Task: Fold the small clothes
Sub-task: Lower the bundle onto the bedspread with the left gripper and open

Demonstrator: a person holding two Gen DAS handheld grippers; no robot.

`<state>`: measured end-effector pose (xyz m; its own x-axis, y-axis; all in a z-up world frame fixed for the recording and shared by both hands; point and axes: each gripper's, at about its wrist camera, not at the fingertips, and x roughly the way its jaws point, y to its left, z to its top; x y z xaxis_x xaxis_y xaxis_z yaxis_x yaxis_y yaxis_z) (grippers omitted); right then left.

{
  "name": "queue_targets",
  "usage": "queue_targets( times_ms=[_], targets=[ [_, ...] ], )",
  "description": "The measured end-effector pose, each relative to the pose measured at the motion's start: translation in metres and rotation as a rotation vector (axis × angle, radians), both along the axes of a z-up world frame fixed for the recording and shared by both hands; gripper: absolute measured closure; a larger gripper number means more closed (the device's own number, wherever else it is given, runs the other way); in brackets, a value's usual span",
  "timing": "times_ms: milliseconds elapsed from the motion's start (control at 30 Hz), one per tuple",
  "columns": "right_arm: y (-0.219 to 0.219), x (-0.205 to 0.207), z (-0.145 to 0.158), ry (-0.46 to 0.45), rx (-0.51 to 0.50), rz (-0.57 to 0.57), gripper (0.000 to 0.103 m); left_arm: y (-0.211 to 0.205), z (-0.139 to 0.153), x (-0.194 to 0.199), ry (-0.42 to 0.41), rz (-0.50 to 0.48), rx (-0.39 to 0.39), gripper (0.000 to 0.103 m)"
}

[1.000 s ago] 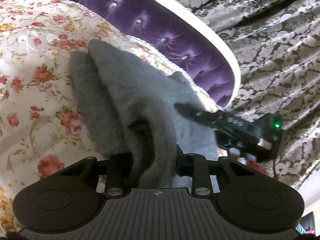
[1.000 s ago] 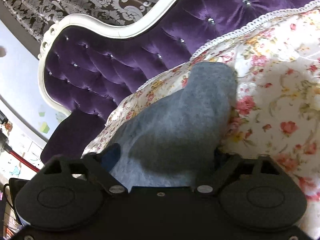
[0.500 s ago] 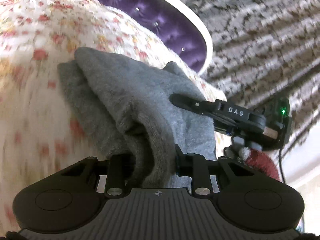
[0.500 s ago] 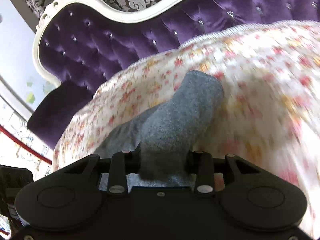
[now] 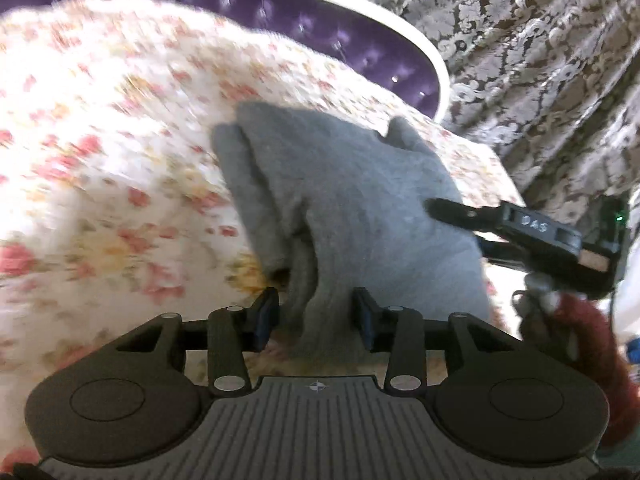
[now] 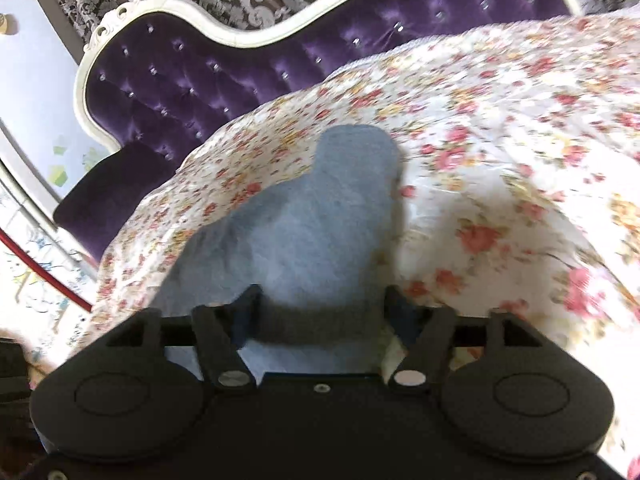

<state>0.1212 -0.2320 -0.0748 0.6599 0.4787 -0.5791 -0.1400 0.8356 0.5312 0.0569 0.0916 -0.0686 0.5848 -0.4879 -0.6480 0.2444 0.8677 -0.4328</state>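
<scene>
Floral bedspread (image 6: pixel 500 160): white ground, red and yellow roses, spread over the bed; white trimmed edge toward the headboard.

Headboard (image 6: pixel 192 76): purple velvet, button-tufted with bright studs, inside a curved white frame carved with a scroll at its corner.

Curtain (image 5: pixel 532 60): dark brown with pale grey damask scrollwork, hanging in folds behind the headboard.

Wall (image 6: pixel 36 92): pale blue, with small green shapes on it, left of the headboard.

Sock (image 5: pixel 344 200) on bedspread (image 5: pixel 100 140), headboard (image 6: pixel 200 80) behind.
</scene>
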Motion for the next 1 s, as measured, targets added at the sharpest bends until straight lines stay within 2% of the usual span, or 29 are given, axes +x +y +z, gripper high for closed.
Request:
queue_targets(
  times_ms=[200,333,367,433,500,567,700,767,933,1000],
  targets=[
    [-0.013,-0.030,0.008,-0.133,0.002,-0.055,0.027,-0.006,0.035,-0.035,-0.182,0.031,0.134,0.064],
    [-0.016,-0.042,0.022,-0.252,-0.012,-0.056,0.029,-0.022,0.053,-0.031,-0.278,0.010,0.151,0.064],
    [-0.014,-0.043,0.025,-0.273,-0.017,-0.042,0.032,-0.026,0.054,-0.026,-0.288,0.004,0.148,0.064],
    [-0.007,-0.041,0.032,-0.306,-0.038,-0.007,0.061,-0.037,0.055,-0.013,-0.305,-0.009,0.135,0.064],
    [0.002,-0.036,0.036,-0.319,-0.055,0.031,0.067,-0.044,0.049,-0.002,-0.299,-0.003,0.129,0.064],
    [0.009,-0.028,0.039,-0.332,-0.054,0.070,0.067,-0.050,0.040,0.009,-0.280,0.005,0.134,0.064],
    [0.022,-0.008,0.036,-0.318,-0.055,0.133,0.066,-0.052,0.015,0.021,-0.228,0.040,0.203,0.064],
    [0.023,0.007,0.028,-0.283,-0.065,0.140,0.066,-0.048,0.002,0.023,-0.194,0.053,0.219,0.062],
    [0.007,0.047,-0.004,-0.139,-0.110,0.043,0.072,-0.042,0.001,0.016,-0.190,0.062,0.213,0.060],
    [-0.003,0.061,-0.016,-0.091,-0.138,-0.014,0.070,-0.043,0.001,0.017,-0.184,0.065,0.218,0.058]
  ],
)
